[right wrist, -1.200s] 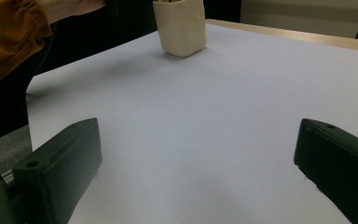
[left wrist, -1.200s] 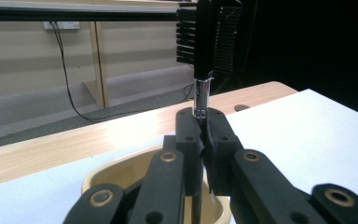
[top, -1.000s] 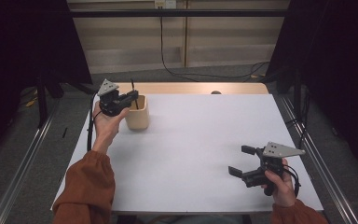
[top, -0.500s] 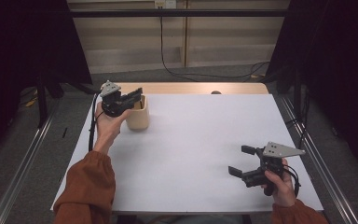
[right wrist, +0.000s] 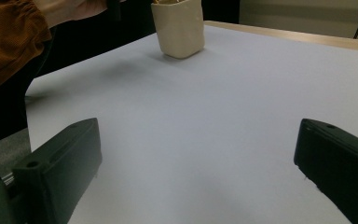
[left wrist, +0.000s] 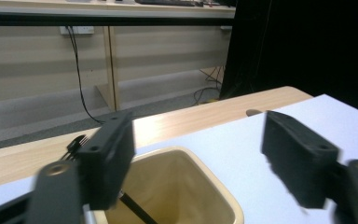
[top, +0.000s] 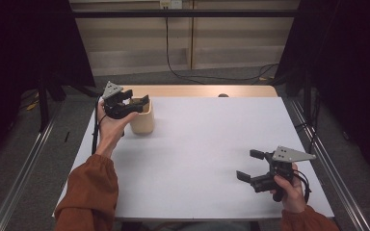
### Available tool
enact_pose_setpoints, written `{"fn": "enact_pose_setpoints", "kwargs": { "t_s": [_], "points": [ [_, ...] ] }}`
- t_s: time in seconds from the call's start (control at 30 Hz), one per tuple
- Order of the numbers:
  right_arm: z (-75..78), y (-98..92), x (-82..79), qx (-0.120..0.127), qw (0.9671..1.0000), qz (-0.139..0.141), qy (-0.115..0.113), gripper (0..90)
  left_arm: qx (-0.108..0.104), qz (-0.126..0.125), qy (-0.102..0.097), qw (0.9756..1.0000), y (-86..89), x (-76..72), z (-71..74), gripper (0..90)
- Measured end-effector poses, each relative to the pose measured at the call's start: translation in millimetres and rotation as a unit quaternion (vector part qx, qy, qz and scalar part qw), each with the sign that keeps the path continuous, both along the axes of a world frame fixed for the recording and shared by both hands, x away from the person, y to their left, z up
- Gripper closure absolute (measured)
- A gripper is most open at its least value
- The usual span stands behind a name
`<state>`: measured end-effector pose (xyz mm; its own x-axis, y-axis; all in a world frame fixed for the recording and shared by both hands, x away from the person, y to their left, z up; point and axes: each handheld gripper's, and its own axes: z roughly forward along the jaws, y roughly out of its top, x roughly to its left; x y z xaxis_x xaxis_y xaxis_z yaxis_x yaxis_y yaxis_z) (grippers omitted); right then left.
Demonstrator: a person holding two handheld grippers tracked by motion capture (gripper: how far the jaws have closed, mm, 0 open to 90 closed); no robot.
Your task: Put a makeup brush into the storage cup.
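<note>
A cream cup (top: 143, 122) stands at the far left of the white table (top: 202, 139). My left gripper (top: 139, 104) hovers right over its mouth. Its jaws have just been opening and now stand apart with nothing between them. In the left gripper view (left wrist: 200, 140) the cup (left wrist: 182, 184) lies below the jaws, and a thin black stick (left wrist: 133, 209) leans inside it, behind the left jaw. My right gripper (top: 249, 165) is open and empty, low over the table's near right. In the right gripper view (right wrist: 196, 154) the cup (right wrist: 179, 28) is far ahead.
A wooden strip (top: 197, 90) runs along the table's far edge, with a small dark spot (top: 223, 95) on it. Metal rails (top: 24, 163) flank the table on the floor. A person's orange sleeve (top: 89, 192) comes in at the near left.
The left gripper, earlier shut on a thin dark stick over the cup, has opened. The stick now lies in the cup. The right gripper has not moved.
</note>
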<state>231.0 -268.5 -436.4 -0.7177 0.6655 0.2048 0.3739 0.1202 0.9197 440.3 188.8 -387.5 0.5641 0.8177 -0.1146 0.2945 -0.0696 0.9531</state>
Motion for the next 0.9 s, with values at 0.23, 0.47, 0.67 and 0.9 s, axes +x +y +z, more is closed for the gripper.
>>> {"fn": "enact_pose_setpoints", "kwargs": {
  "t_s": [0.23, 0.47, 0.67, 0.9],
  "points": [
    [-0.8, -3.0, 0.5, 0.003, 1.0, -0.005, 0.0, 0.3, -0.008, -0.003, 0.005, 1.0, 1.0, 1.7, -0.5, 5.9],
    [0.0, -3.2, -0.2, 0.003, 1.0, -0.007, -0.001, 0.3, -0.007, -0.026, -0.002, 0.9996, -2.6, -4.7, 3.8, 2.8],
    [0.9, -3.3, -1.0, 0.003, 1.0, -0.007, -0.003, 0.3, -0.007, -0.032, 0.002, 0.9995, -1.5, -11.9, 9.7, 2.8],
    [1.4, -3.1, -1.3, 0.002, 0.9999, -0.01, -0.004, 0.3, -0.001, -0.044, -0.007, 0.999, -0.7, -24.1, 17.0, 2.8]
  ]
}}
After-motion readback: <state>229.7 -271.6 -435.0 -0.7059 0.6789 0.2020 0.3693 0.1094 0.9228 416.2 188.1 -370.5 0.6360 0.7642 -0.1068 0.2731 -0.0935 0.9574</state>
